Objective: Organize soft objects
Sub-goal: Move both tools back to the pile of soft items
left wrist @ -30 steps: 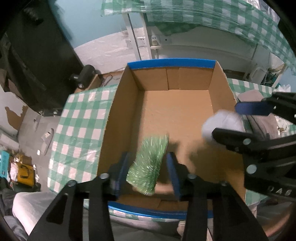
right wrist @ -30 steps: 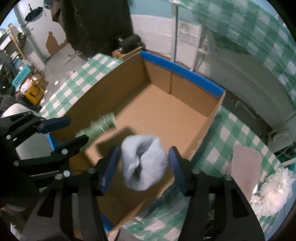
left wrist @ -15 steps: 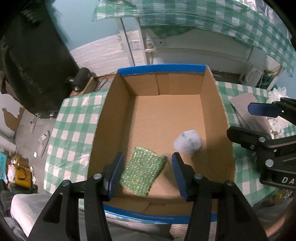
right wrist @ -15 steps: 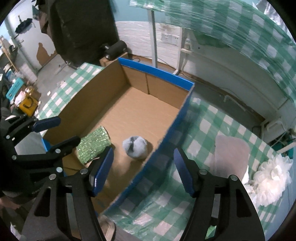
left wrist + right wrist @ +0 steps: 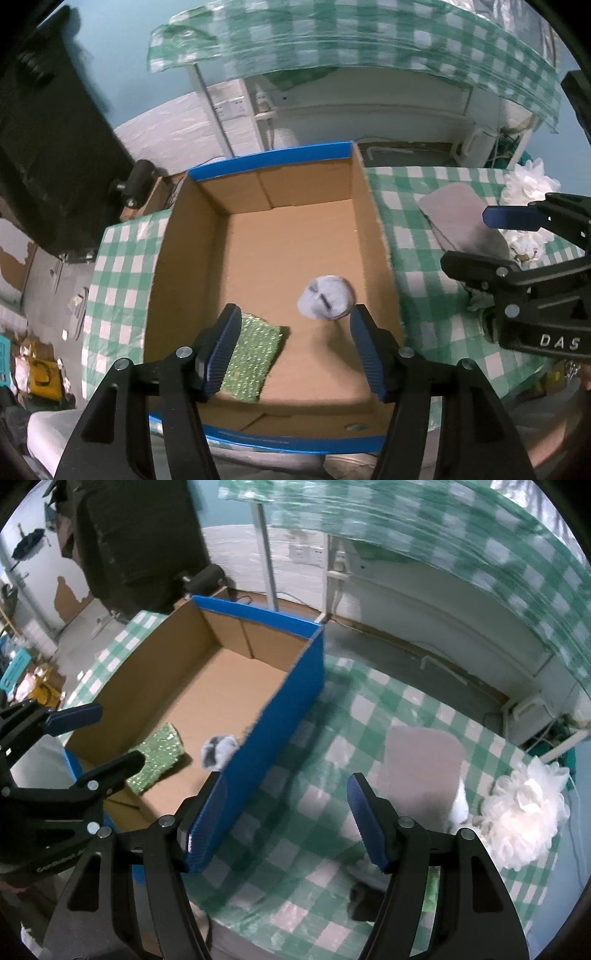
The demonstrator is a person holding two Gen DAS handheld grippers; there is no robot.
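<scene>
Where the left tongs (image 5: 293, 343) hang over the near end of the box (image 5: 184, 258), we see their ribbed blue pads spread, nothing between them; the jaws have just been opening. Corrugated brown cardboard forms the box, rectangular and open-topped, its rim and outer wall blue. On its flat floor lie two soft things: a glittery green scrubber (image 5: 255, 360), a flat rectangle of tinsel-like fibre beside the left pad, and a pale grey sock ball (image 5: 325, 297), rounded and creased, near the right wall. The two lie apart. We find the right tongs (image 5: 286, 818) likewise spread and empty, over the checked tabletop (image 5: 295, 775) just outside the box's blue wall; their jaws have also been opening. Its green-and-white cloth looks glossy. On it rest a flat grey cloth (image 5: 421, 764) with rounded corners and, beside it, a frilly white mesh puff (image 5: 524, 812).
</scene>
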